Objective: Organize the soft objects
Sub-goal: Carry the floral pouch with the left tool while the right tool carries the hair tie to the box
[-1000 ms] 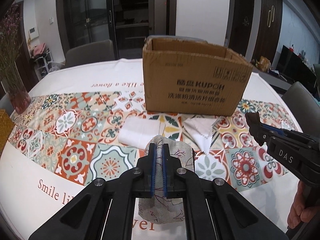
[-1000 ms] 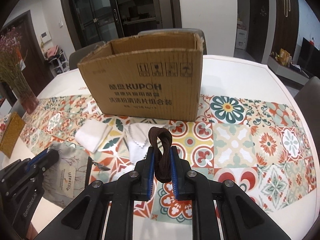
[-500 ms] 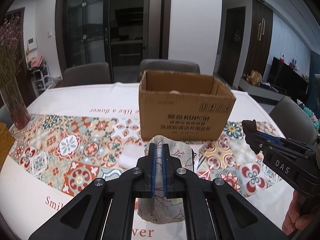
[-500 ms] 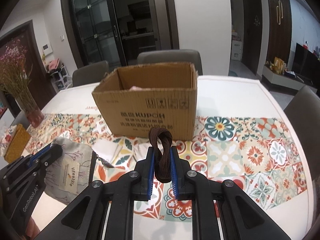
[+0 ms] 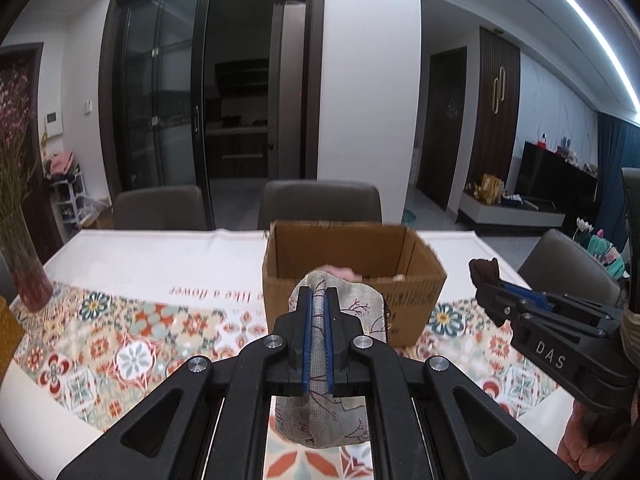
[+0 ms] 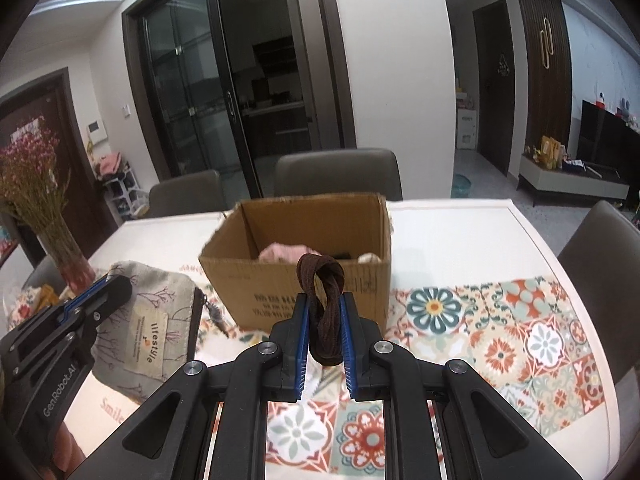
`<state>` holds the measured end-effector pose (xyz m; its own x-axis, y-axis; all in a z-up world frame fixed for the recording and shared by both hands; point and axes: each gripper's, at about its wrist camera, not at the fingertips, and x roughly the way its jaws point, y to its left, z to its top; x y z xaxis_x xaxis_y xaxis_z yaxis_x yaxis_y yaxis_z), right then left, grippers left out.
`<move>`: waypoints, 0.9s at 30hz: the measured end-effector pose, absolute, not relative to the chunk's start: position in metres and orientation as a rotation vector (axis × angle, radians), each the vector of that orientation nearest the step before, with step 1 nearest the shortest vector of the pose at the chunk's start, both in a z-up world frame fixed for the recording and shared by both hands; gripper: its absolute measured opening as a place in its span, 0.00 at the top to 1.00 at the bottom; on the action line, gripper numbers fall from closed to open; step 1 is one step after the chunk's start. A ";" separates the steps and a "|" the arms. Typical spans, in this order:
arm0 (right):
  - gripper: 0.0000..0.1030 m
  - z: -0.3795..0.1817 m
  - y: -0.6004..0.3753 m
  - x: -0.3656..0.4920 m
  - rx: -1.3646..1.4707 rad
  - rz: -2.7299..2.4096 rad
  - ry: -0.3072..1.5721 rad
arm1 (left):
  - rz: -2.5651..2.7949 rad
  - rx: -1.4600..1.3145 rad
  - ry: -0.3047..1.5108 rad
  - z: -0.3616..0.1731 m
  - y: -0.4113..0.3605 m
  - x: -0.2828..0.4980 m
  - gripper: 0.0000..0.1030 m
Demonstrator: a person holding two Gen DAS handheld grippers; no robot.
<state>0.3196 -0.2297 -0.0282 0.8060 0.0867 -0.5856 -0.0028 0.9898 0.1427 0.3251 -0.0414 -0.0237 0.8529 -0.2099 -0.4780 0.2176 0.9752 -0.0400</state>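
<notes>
My left gripper point(image 5: 319, 300) is shut on a grey printed fabric pouch point(image 5: 352, 308) and holds it in the air, in front of the open cardboard box point(image 5: 416, 280). The pouch also shows in the right wrist view point(image 6: 160, 320), with the left gripper point(image 6: 116, 292) on it. My right gripper point(image 6: 324, 308) is shut on a twisted brown hair band point(image 6: 322, 296), raised before the box point(image 6: 260, 288). It shows in the left wrist view point(image 5: 486, 284) at the right. Pink cloth point(image 6: 284, 252) lies inside the box.
The table has a white cloth with a tiled-pattern runner point(image 6: 500, 340). A vase of dried flowers point(image 6: 60, 248) stands at the left. Grey chairs point(image 6: 336, 176) stand behind the table and one point(image 6: 600, 272) at the right.
Both grippers have risen with their loads and tilted up, so the box's inside now shows. The white cloths on the table have dropped out of view.
</notes>
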 end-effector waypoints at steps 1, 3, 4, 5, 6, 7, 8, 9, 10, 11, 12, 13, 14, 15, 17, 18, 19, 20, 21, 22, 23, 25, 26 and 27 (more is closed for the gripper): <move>0.84 -0.026 -0.229 0.321 0.137 0.049 0.625 | -0.227 0.015 0.490 -0.020 -0.041 0.327 0.93; 0.84 -0.019 -0.227 0.324 0.133 0.050 0.607 | -0.233 0.011 0.469 -0.012 -0.041 0.331 0.93; 0.84 -0.017 -0.227 0.325 0.130 0.050 0.599 | -0.235 0.010 0.461 -0.009 -0.041 0.333 0.93; 0.84 -0.014 -0.226 0.327 0.129 0.053 0.593 | -0.235 0.010 0.452 -0.006 -0.040 0.335 0.93; 0.84 -0.011 -0.225 0.328 0.127 0.053 0.583 | -0.236 0.011 0.443 -0.003 -0.040 0.337 0.93; 0.84 -0.009 -0.225 0.330 0.125 0.053 0.576 | -0.237 0.012 0.437 -0.002 -0.040 0.339 0.93; 0.84 -0.006 -0.224 0.332 0.122 0.054 0.569 | -0.236 0.012 0.430 0.001 -0.040 0.341 0.93; 0.84 -0.004 -0.224 0.334 0.120 0.054 0.561 | -0.238 0.011 0.424 0.003 -0.040 0.344 0.93; 0.84 -0.002 -0.223 0.335 0.119 0.053 0.555 | -0.238 0.012 0.420 0.005 -0.040 0.346 0.93; 0.84 0.001 -0.223 0.337 0.117 0.052 0.549 | -0.237 0.011 0.413 0.007 -0.040 0.348 0.93; 0.84 0.003 -0.222 0.339 0.118 0.052 0.542 | -0.238 0.011 0.407 0.009 -0.040 0.349 0.93; 0.84 0.004 -0.223 0.340 0.118 0.052 0.537 | -0.239 0.011 0.400 0.012 -0.040 0.351 0.93; 0.84 0.006 -0.221 0.341 0.118 0.053 0.532 | -0.240 0.012 0.393 0.014 -0.040 0.354 0.93; 0.84 0.007 -0.221 0.344 0.118 0.054 0.528 | -0.241 0.013 0.388 0.015 -0.039 0.356 0.93; 0.84 0.010 -0.221 0.348 0.118 0.055 0.520 | -0.242 0.013 0.378 0.018 -0.039 0.361 0.93; 0.84 0.012 -0.220 0.351 0.117 0.056 0.516 | -0.245 0.013 0.376 0.019 -0.039 0.363 0.93; 0.84 0.013 -0.220 0.353 0.117 0.056 0.512 | -0.246 0.012 0.372 0.021 -0.039 0.367 0.93; 0.84 0.014 -0.220 0.355 0.117 0.056 0.509 | -0.247 0.012 0.370 0.022 -0.039 0.369 0.93; 0.84 0.014 -0.220 0.357 0.115 0.056 0.507 | -0.248 0.014 0.367 0.023 -0.039 0.372 0.93; 0.84 0.015 -0.220 0.360 0.117 0.056 0.503 | -0.248 0.016 0.364 0.024 -0.039 0.375 0.93; 0.84 0.016 -0.220 0.363 0.118 0.056 0.502 | -0.250 0.019 0.361 0.025 -0.039 0.378 0.93; 0.84 0.017 -0.220 0.370 0.123 0.060 0.504 | -0.251 0.025 0.355 0.027 -0.040 0.385 0.93; 0.84 0.016 -0.220 0.374 0.126 0.061 0.506 | -0.250 0.028 0.354 0.028 -0.041 0.388 0.93; 0.84 0.016 -0.220 0.378 0.127 0.062 0.510 | -0.251 0.031 0.352 0.029 -0.042 0.392 0.93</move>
